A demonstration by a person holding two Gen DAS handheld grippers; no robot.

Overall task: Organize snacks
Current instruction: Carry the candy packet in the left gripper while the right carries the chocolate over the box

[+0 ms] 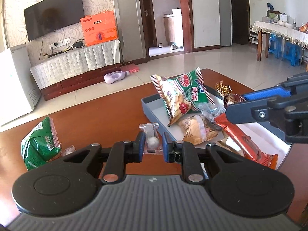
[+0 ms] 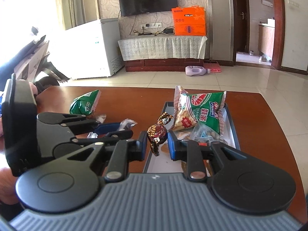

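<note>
My left gripper (image 1: 154,147) is shut on a clear packet with a white ball snack (image 1: 152,141), just left of the grey tray (image 1: 148,104) on the brown table. The right wrist view shows that left gripper (image 2: 125,129) low at the left, holding the packet (image 2: 127,124). My right gripper (image 2: 157,146) is shut on a brown and gold wrapped candy (image 2: 156,134) above the tray's near left edge (image 2: 148,159). In the left wrist view the right gripper (image 1: 235,105) holds the candy (image 1: 230,97) over the tray. A green shrimp-chip bag (image 1: 184,94) leans up in the tray.
An orange-red bar (image 1: 244,140) and a pale pastry packet (image 1: 196,130) lie in the tray. A second green bag (image 1: 38,146) and small clear packets (image 2: 101,117) lie on the table left of it. A purple bottle (image 1: 115,76) lies on the floor beyond.
</note>
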